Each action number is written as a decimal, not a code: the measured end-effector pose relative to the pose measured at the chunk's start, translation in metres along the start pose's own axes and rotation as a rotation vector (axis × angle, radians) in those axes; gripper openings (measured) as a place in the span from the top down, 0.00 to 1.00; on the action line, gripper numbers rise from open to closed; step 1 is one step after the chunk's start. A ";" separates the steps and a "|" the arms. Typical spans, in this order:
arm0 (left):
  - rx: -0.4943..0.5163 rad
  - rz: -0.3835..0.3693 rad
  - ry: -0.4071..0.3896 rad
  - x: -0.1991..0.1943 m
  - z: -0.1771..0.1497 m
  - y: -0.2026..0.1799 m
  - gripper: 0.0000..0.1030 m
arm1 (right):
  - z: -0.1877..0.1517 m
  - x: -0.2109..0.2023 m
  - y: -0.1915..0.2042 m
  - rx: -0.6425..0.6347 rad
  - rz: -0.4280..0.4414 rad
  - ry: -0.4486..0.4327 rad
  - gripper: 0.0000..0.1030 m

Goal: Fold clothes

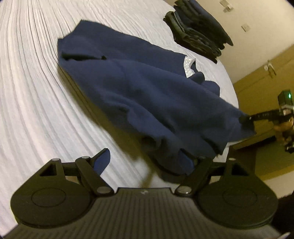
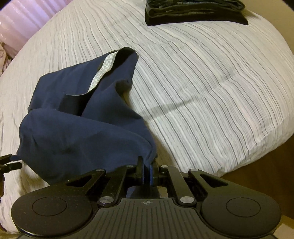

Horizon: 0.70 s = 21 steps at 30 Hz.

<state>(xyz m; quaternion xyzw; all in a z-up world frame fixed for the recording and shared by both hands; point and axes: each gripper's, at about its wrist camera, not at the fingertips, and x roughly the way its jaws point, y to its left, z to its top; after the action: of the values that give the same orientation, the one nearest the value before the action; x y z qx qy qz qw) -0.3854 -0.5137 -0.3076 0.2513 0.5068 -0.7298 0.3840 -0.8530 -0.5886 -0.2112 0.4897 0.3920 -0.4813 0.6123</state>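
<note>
Nearest the right wrist lens, the right gripper (image 2: pixel 147 173) has its two blue pads pressed together on a corner of the navy garment (image 2: pixel 82 132), pinching the cloth at about six o'clock in that view. From there the fabric runs up and away toward ten o'clock, draped loosely across the striped bedspread (image 2: pixel 202 92). A pale patterned band (image 2: pixel 102 70) shows along one turned-over edge near eleven o'clock.

From the left wrist, the left gripper (image 1: pixel 149 160) stands spread wide. One blue pad shows at seven o'clock; the other finger sits at five o'clock, partly hidden under a drooping fold of the navy garment (image 1: pixel 147 95). Cloth hangs near the gap, but I judge nothing is clamped there yet. Out at three o'clock the right gripper (image 1: pixel 247 118) appears small, holding the far corner off the edge of the bed.

At one o'clock in the left view, a stack of dark folded clothes (image 1: pixel 200 27) rests near the far side of the bed; the same pile (image 2: pixel 194 11) sits at twelve o'clock in the right view. So several items look finished. This one is rumpled, with no clean crease visible. It probably needs a second corner grasped, spreading flat, folding and stacking.
</note>
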 end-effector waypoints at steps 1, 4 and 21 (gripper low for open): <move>0.002 -0.002 -0.004 0.004 0.001 -0.003 0.25 | 0.001 0.002 -0.001 0.000 0.001 0.004 0.96; 0.009 -0.009 -0.016 0.017 0.003 -0.014 0.54 | 0.007 0.005 -0.001 -0.008 0.008 0.009 0.96; -0.034 0.257 0.174 -0.108 -0.077 -0.037 1.00 | 0.012 -0.003 0.059 -0.323 -0.012 0.143 0.97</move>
<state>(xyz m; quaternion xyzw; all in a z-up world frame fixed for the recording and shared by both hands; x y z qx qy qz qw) -0.3542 -0.4017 -0.2333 0.3698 0.5141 -0.6415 0.4330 -0.7961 -0.5966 -0.1931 0.4157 0.5097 -0.3796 0.6507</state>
